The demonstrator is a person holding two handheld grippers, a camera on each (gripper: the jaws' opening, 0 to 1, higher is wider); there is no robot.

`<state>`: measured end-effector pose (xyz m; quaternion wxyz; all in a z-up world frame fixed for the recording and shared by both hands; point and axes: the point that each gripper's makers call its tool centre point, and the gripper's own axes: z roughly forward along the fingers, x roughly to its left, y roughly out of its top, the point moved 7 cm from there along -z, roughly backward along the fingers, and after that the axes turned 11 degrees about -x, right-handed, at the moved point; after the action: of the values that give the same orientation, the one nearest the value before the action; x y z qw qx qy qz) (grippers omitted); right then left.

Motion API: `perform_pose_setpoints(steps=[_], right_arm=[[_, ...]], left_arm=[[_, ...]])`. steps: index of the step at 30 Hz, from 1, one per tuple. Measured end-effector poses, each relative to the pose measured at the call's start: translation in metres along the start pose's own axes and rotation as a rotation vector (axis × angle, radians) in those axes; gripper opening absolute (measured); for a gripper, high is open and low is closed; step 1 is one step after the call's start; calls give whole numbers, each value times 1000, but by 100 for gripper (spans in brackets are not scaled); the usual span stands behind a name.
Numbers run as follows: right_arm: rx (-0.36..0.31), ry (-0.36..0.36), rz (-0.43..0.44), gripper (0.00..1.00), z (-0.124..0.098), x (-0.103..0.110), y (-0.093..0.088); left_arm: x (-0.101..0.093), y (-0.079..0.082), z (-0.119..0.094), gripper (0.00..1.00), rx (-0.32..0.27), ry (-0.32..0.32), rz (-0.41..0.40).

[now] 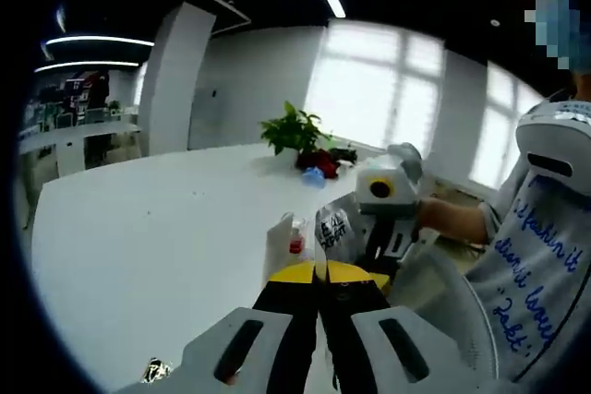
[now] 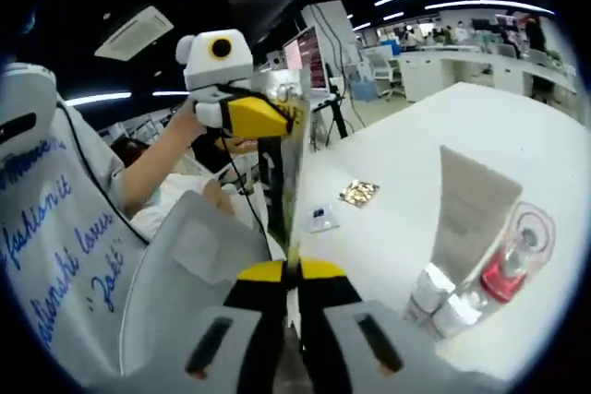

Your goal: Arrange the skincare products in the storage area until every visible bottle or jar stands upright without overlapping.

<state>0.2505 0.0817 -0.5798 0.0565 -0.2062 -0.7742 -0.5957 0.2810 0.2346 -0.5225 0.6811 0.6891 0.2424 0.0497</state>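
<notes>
A thin clear panel stands edge-on between both grippers. My right gripper is shut on its near edge. My left gripper pinches the same panel higher up with its yellow tips. In the left gripper view my left gripper is shut on the panel's edge, and the right gripper faces it from the right. On the white table stand two white tubes on their caps, touching each other, and beside them a clear bottle with red liquid. These appear again as a tube and the red bottle.
A person in a white printed shirt sits close at the table's edge, with a grey chair back nearby. Two small sachets lie on the table. A potted plant stands at the far side by the windows.
</notes>
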Motion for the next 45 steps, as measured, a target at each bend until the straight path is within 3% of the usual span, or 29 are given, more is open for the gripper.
perform_pose_setpoints(steps=[6,11,20,35,41,45], right_arm=[[2,-12,54,3,5,-2,-8],[-7,-29,87,3,10,-7,-13],[4,-81,118,3,21,-13,-26],[202,-186,-28,4,44,-23,-51],[261,-200,-48,4,45,-28,-65],[297,-224,-59,5,40,-32,-70]], left_arm=[[15,-14,5,0,53,49,-13],[32,-30,8,0,134,120,-14],[54,-53,20,0,222,162,-44],[76,-104,38,0,390,217,-153],[79,-118,41,0,424,220,-196],[85,-128,39,0,478,246,-193]])
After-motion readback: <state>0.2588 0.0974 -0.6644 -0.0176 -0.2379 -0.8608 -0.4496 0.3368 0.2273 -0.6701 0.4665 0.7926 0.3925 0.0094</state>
